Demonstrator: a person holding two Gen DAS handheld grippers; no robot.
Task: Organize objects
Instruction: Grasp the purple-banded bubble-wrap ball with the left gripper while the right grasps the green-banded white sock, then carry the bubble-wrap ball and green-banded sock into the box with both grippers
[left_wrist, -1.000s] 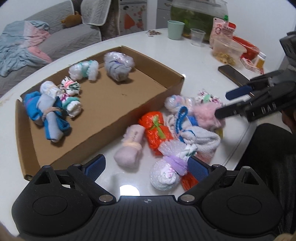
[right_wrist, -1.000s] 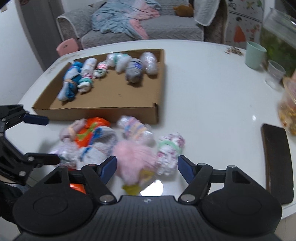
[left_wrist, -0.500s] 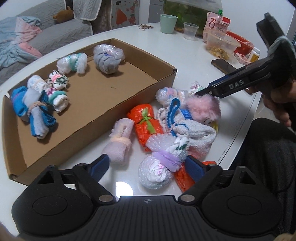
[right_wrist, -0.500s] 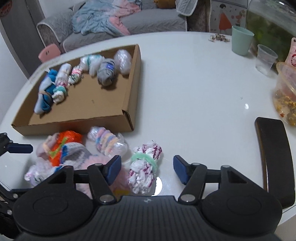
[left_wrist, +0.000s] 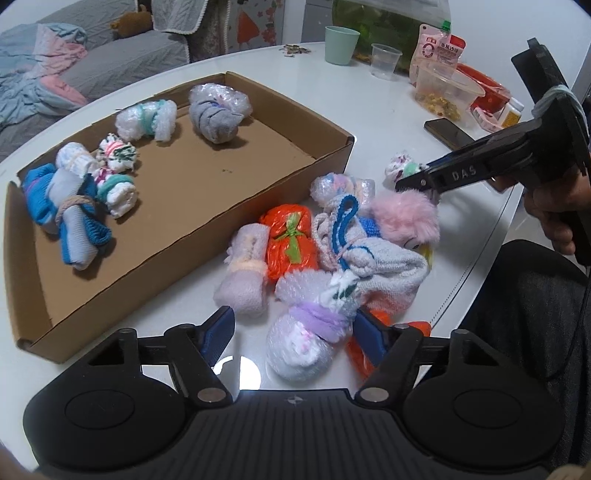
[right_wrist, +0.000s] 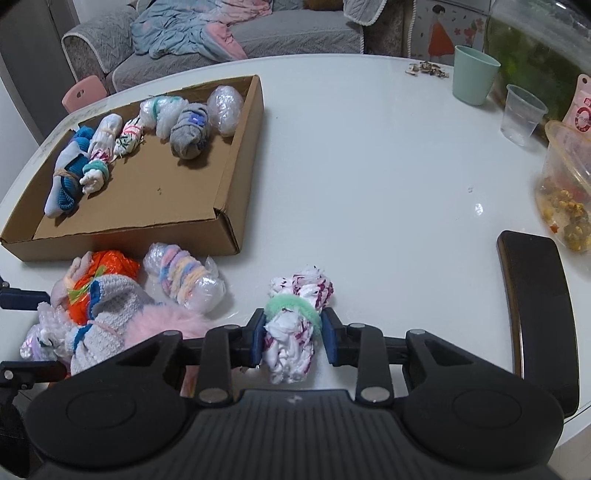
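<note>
My right gripper (right_wrist: 293, 341) is shut on a white-and-magenta bundle with a green band (right_wrist: 295, 321) that rests on the white table; it also shows in the left wrist view (left_wrist: 400, 170). My left gripper (left_wrist: 293, 338) is open around a white bundle with a purple band (left_wrist: 306, 336), not closed on it. Beside it lies a pile: an orange bundle (left_wrist: 291, 240), a lilac roll (left_wrist: 245, 273), a grey-and-blue sock (left_wrist: 369, 254), a pink fluffy item (left_wrist: 406, 218) and a pastel-banded bundle (right_wrist: 183, 280). The cardboard box (right_wrist: 236, 177) holds several bundles.
A black phone (right_wrist: 535, 314) lies at the right table edge. A green cup (right_wrist: 474, 75), a clear cup (right_wrist: 522, 114) and a snack tub (right_wrist: 570, 192) stand at the back right. A sofa with clothes (right_wrist: 207, 33) is behind the table.
My right gripper came down and closed on the white-and-magenta bundle. My left gripper moved a little closer around the purple-banded bundle and stayed open.
</note>
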